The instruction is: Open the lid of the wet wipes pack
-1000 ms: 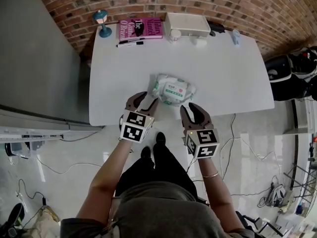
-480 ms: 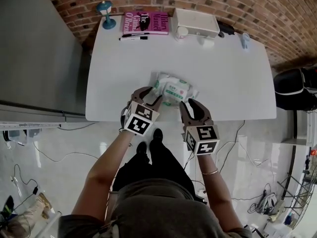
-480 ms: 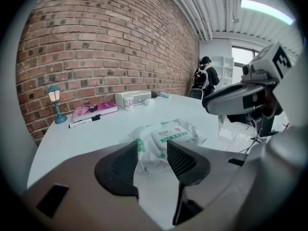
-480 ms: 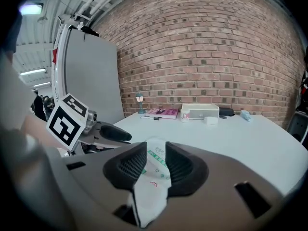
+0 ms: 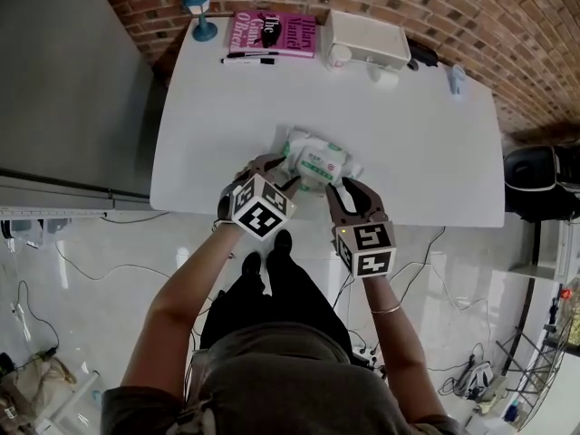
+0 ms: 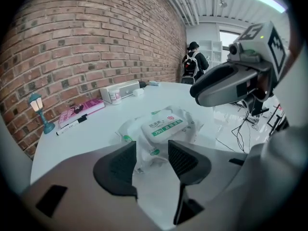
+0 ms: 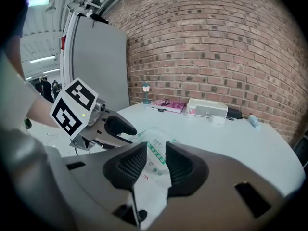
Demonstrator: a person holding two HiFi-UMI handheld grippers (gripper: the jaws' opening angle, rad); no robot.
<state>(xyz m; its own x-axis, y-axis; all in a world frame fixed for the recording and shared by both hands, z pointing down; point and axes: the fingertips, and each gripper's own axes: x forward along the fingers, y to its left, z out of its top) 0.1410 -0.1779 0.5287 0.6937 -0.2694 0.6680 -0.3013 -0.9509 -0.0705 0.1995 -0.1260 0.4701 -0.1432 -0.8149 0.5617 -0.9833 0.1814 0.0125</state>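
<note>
Jaws of left gripper (image 6: 151, 150) just opening around wet wipes pack (image 5: 314, 163) corner; right gripper (image 7: 155, 153) jaws apart, partly hiding lid (image 6: 162, 123)

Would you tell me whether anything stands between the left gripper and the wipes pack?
Nothing visible does. The left gripper has just been opening its jaws, and the pack lies right at their gap, its crinkled end ungripped.

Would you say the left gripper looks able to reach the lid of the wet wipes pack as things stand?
Probably yes. The left gripper, its jaws just opened wider and pressing on nothing, faces the wet wipes pack with the lid on top, uncovered; the right gripper sits off to the side.
</note>
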